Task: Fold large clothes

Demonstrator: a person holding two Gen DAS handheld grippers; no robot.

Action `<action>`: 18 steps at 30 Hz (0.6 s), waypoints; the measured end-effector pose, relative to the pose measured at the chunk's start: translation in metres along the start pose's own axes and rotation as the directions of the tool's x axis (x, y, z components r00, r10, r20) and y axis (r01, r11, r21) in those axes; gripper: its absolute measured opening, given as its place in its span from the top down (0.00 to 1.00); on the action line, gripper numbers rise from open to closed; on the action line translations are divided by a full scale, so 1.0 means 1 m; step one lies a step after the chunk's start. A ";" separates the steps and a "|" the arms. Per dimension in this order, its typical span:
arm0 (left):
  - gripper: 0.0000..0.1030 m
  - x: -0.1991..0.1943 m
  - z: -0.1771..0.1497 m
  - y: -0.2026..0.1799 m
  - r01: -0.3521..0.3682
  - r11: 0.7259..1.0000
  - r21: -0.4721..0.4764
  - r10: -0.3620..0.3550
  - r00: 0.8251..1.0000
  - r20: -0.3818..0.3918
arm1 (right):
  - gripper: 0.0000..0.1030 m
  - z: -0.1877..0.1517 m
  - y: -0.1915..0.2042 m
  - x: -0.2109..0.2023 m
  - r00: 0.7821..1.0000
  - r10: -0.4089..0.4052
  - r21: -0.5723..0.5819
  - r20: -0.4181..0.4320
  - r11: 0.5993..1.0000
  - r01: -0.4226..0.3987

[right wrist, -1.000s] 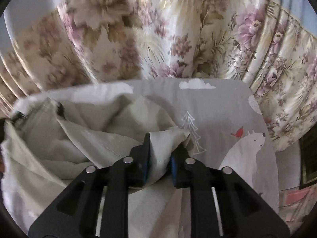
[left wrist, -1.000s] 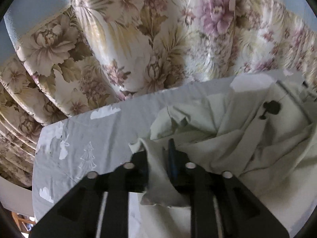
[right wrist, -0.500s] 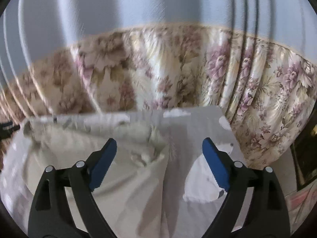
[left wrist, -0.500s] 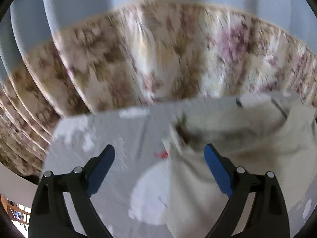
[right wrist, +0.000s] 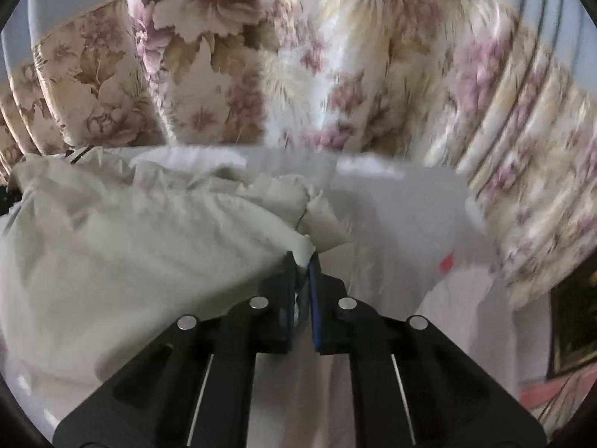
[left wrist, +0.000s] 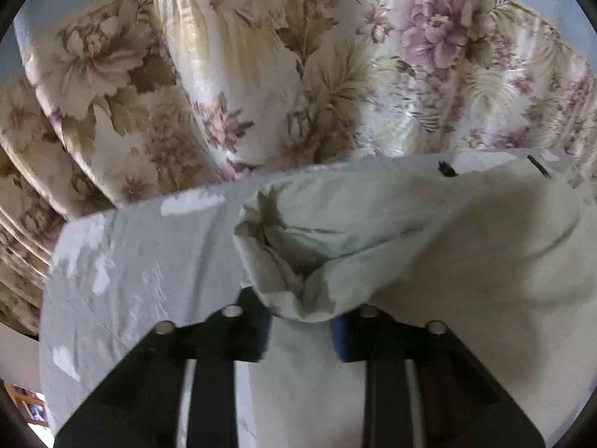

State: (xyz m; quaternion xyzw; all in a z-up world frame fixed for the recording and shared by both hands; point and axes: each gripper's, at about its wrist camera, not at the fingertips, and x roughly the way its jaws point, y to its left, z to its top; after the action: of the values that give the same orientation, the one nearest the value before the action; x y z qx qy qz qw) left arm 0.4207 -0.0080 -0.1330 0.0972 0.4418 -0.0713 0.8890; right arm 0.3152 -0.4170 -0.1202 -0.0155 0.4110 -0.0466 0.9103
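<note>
A large pale cream-green garment [left wrist: 447,246] lies crumpled on a grey printed sheet [left wrist: 141,261]. In the left wrist view a bunched fold of its left edge fills the gap of my left gripper [left wrist: 302,310], whose jaws are closing and pressing on it. In the right wrist view the garment [right wrist: 130,242] spreads to the left. My right gripper [right wrist: 303,261] is closing its jaws, nearly together, with a thin corner of the cloth pinched between the blue pads [right wrist: 315,291]. A small black mark [left wrist: 446,169] shows near the garment's far edge.
A floral curtain [left wrist: 298,56] hangs right behind the sheet's far edge and fills the background [right wrist: 335,74]. The grey sheet [right wrist: 403,216] carries white prints and a small red one [right wrist: 446,262]. A dark framed object [right wrist: 571,328] stands low at the right.
Both grippers let go of the cloth, opened wide and drew back half a second ago. Now both have come down again and closed on new spots along the garment's edge.
</note>
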 end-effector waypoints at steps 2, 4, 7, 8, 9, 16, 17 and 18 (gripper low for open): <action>0.78 0.003 0.007 0.003 -0.024 1.000 -0.010 0.024 1.000 0.013 | 0.94 0.013 -0.009 -0.006 0.999 0.002 0.034 0.041 0.999 -0.004; 0.78 0.015 0.012 0.004 -0.047 0.999 -0.011 0.047 0.999 -0.003 | 0.94 0.024 -0.013 0.002 0.998 -0.035 0.026 0.050 0.999 0.034; 0.78 0.048 0.012 0.001 -0.094 0.995 0.014 0.095 0.990 -0.105 | 0.94 0.024 -0.005 0.048 0.994 -0.076 -0.038 -0.079 0.997 0.074; 0.78 0.049 0.012 0.000 -0.099 0.995 0.019 0.100 0.989 -0.110 | 0.93 0.021 -0.001 0.058 0.990 -0.091 -0.065 -0.108 0.994 0.084; 0.76 0.044 0.013 0.000 -0.110 0.994 0.023 0.111 0.988 -0.105 | 0.92 0.018 0.005 0.063 0.986 -0.118 -0.102 -0.115 0.989 0.107; 0.33 -0.019 0.015 0.024 -0.129 0.991 -0.017 0.128 0.990 -0.058 | 0.30 0.017 -0.017 -0.006 0.999 -0.046 0.024 -0.022 0.999 0.047; 0.33 -0.029 0.014 0.022 -0.123 0.992 -0.017 0.122 0.991 -0.045 | 0.30 0.017 -0.018 -0.021 1.000 -0.017 0.047 0.004 0.999 0.017; 0.33 -0.043 0.012 0.016 -0.097 0.995 -0.015 0.096 0.995 -0.027 | 0.30 0.014 -0.013 -0.040 0.999 0.021 0.067 0.044 0.997 -0.024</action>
State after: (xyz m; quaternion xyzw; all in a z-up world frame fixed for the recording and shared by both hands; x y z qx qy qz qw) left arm 0.4077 0.0066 -0.0900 0.1119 0.4488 -0.0233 0.8863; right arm 0.2981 -0.4263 -0.0804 0.0189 0.3894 -0.0497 0.9195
